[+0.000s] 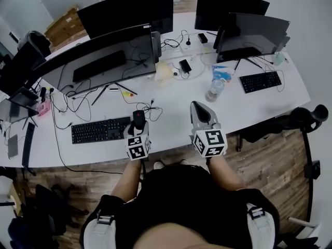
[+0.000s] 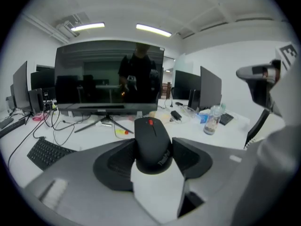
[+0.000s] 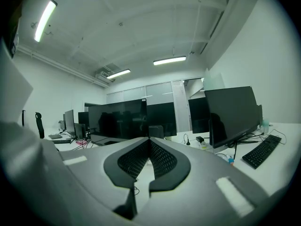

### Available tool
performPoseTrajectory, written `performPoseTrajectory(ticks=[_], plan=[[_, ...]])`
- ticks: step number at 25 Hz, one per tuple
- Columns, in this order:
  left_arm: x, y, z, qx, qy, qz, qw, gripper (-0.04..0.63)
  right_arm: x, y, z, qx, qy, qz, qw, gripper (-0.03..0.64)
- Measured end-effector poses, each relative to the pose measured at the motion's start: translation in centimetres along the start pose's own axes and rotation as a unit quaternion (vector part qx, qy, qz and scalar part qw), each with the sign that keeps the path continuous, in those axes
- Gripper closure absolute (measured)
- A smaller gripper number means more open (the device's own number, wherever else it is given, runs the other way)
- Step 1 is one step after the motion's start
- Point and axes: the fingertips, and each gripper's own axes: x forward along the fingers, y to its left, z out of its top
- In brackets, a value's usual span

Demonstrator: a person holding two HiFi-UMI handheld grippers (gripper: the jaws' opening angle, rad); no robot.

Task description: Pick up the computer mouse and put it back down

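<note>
The left claw is clamped on the computer mouse, with a dark pad pressed against each flank. The pads cover the mouse's lower sides. Its underside shows in no view, so I cannot tell whether it rests on the white tabletop or hangs just above it. In the head view only the front of the mouse shows past the claw, and its rear is covered.

The mouse sits at the near edge of the tabletop, just beside the right end of a black keyboard. Its long axis runs along the claw, away from the person. The end with the red wheel points toward the large monitor, and the rounded rear with its small logo faces back toward the person. The logo is too blurred to read.

The right claw has its tips together with nothing between them. It is held over the tabletop, apart from the mouse, near a water bottle.
</note>
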Motion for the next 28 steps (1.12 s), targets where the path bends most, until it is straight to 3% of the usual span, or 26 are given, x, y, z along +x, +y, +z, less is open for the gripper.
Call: performPoseTrajectory(ticks=[10, 18, 23, 26, 28], plan=[[4.5, -0.4, -11.0, -0.002, 0.123, -0.015, 0.9922, 0.298, -2.1, -1.5, -1.2, -0.003, 0.016, -0.025, 1.0, 0.62], [4.3, -1.7, -14.1, 0.001, 0.18, -0.024, 0.9834, 0.296, -3.1, -2.2, -1.5, -0.001, 0.018, -0.033, 0.999, 0.62], [4.3, -1.8, -12.8, 0.018, 0.152, -0.021, 0.9879, 0.296, -2.8, -1.9, -1.2, 0.0, 0.011, -0.021, 1.0, 0.62], [2.7, -1.5, -8.4, 0.016, 0.078, -0.015, 0.9967, 0.307, -2.0, -1.3, -0.9, 0.001, 0.003, -0.009, 1.0, 0.62], [0.9, -0.5, -4.3, -0.001, 0.017, 0.003, 0.9998, 0.392, -1.4, -0.9, -0.5, 0.002, -0.004, -0.001, 1.0, 0.62]])
